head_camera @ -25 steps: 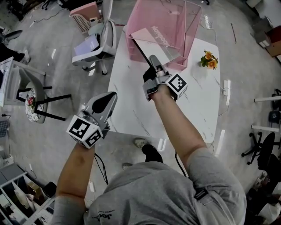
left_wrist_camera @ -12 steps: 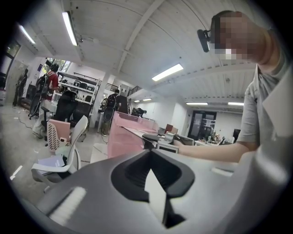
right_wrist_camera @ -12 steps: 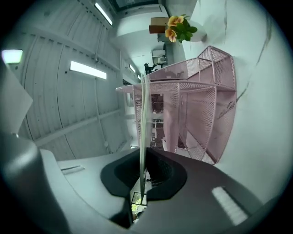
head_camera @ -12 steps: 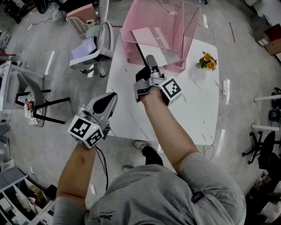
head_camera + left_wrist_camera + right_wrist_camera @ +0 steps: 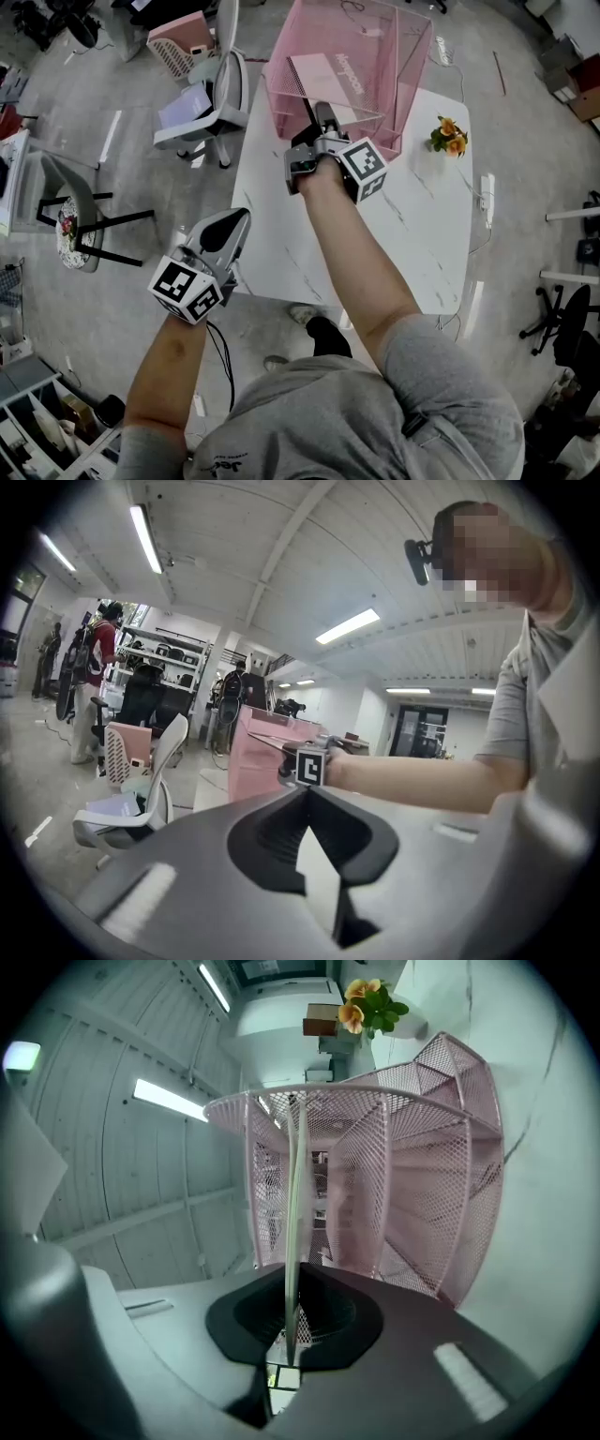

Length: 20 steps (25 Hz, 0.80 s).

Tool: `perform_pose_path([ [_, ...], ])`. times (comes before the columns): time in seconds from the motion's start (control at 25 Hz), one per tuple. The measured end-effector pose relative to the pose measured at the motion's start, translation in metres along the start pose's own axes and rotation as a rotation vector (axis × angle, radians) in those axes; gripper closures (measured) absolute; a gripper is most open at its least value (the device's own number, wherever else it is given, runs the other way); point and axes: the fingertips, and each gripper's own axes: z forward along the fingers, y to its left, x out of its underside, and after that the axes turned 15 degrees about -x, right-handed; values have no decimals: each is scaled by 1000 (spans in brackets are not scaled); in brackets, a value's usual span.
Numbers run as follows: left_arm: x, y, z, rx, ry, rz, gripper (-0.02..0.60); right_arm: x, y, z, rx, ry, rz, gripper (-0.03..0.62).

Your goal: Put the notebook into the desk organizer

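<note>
Pink wire mesh forms the boxy desk organizer (image 5: 398, 66), whose fine grid walls and slanted dividers stand at the far end of the glossy white, marble-veined table (image 5: 427, 225). The thin, flat notebook with a pale pink cover (image 5: 326, 77) is pinched at its near edge by the right tool (image 5: 322, 114), whose smooth grey jaws are closed tight on it. In the right gripper view it shows edge-on as a slim strip running in among the mesh partitions, though I cannot tell which compartment. The left tool (image 5: 242, 216) hangs off the table's near left corner, its tapered tips brought together with nothing between them. A small bunch of orange flowers (image 5: 447, 133) sits just beside the organizer.
</note>
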Motion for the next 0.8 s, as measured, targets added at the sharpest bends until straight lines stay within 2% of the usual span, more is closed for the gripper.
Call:
perform_pose_path([
  [0.2,6,4,-2,-6,12,-9,525,-5,-12,17,42,14,-18,583],
  [0.36,10,3,-4,-3,20,-12,525,-3,-14,20,43,44,-25,579],
  [0.68,16,1,-10,0,27,-25,525,6,-13,5,110,175,-147,451],
  [0.8,18,2,-13,-4,33,-28,525,12,-13,-1,142,236,-148,409],
])
